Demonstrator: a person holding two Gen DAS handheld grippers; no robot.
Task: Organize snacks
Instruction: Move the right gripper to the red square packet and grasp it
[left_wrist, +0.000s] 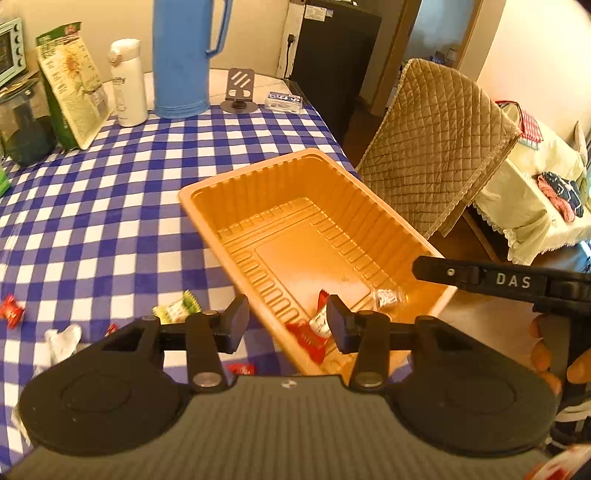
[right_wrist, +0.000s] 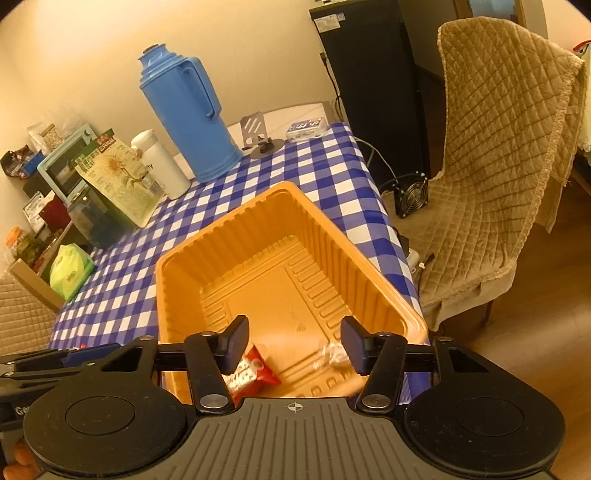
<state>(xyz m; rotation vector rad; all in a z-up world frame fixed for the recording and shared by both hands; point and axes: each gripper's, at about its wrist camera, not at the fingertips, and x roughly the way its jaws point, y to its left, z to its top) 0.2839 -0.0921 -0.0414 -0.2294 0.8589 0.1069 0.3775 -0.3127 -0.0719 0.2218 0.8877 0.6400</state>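
Observation:
An orange plastic tray (left_wrist: 207, 201) (right_wrist: 166, 291) sits on the blue checked tablecloth near its right edge. In it lie a red and white snack packet (left_wrist: 312, 334) (right_wrist: 251, 371) and a clear-wrapped candy (left_wrist: 388, 297) (right_wrist: 332, 352). My left gripper (left_wrist: 288, 325) is open and empty over the tray's near left rim. My right gripper (right_wrist: 293, 345) is open and empty above the tray's near end; it shows at the right in the left wrist view (left_wrist: 480, 277). On the cloth left of the tray lie a green candy (left_wrist: 177, 308), red candies (left_wrist: 11, 312) and a white wrapper (left_wrist: 61, 339).
At the table's back stand a blue thermos (left_wrist: 181, 55) (right_wrist: 188, 114), a white bottle (left_wrist: 127, 83), a green seed bag (left_wrist: 70, 85), a phone stand (left_wrist: 240, 90) and a small box (left_wrist: 284, 101). A quilt-covered chair (left_wrist: 436, 144) (right_wrist: 498, 166) stands right of the table.

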